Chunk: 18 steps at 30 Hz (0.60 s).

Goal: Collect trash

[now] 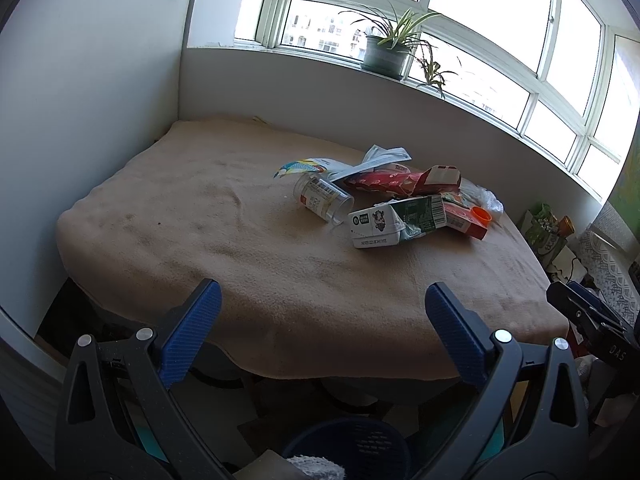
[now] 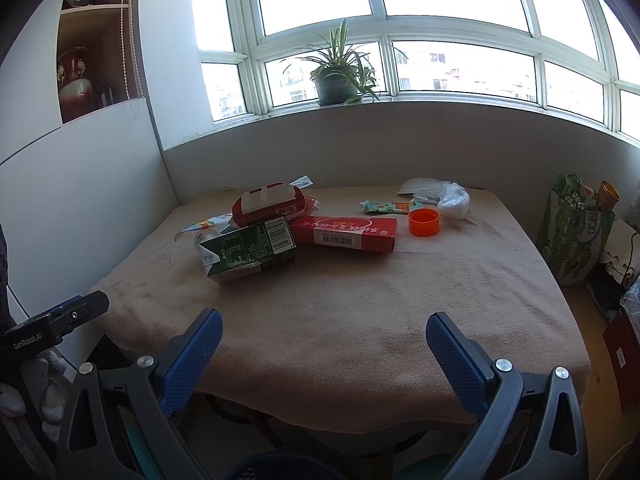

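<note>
Trash lies in a heap on the beige-covered table point(image 1: 240, 248) point(image 2: 360, 300). There is a green and white milk carton point(image 1: 396, 220) point(image 2: 248, 250), a long red box point(image 2: 344, 234) point(image 1: 466, 220), a red wipes pack point(image 2: 268, 204) point(image 1: 404, 182), a clear plastic jar point(image 1: 322, 198) on its side, an orange cap point(image 2: 424, 222) point(image 1: 482, 216), a small tube point(image 2: 384, 207) and crumpled white plastic point(image 2: 452, 200). My left gripper point(image 1: 322, 320) is open and empty at the table's near edge. My right gripper point(image 2: 324, 348) is open and empty there too.
A dark blue basket point(image 1: 348, 446) point(image 2: 288, 466) sits on the floor below the grippers. A potted plant point(image 2: 336, 80) point(image 1: 386, 54) stands on the windowsill. Bags and boxes point(image 2: 576, 232) crowd the floor right of the table. White walls close the left side.
</note>
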Available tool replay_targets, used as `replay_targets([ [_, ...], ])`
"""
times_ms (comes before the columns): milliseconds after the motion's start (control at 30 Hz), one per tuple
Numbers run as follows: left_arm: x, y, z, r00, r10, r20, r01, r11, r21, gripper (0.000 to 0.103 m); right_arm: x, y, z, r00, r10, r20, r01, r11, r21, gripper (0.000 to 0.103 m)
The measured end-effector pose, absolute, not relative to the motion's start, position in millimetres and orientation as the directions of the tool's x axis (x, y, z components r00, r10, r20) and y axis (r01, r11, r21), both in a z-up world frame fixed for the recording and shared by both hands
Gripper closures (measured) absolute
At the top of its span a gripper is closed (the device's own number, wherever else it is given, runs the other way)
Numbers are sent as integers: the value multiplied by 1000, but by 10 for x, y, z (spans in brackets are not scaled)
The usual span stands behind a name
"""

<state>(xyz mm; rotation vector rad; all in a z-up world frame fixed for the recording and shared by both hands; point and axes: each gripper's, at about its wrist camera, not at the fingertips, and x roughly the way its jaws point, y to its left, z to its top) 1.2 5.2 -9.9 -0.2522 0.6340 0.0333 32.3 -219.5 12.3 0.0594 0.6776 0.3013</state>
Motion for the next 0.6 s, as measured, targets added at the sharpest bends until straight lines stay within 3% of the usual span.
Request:
replay_targets([
  [600, 7, 72, -47, 811, -51, -583, -103, 968, -227, 0, 289, -2178, 169, 728, 354, -587, -296, 935, 198, 0],
])
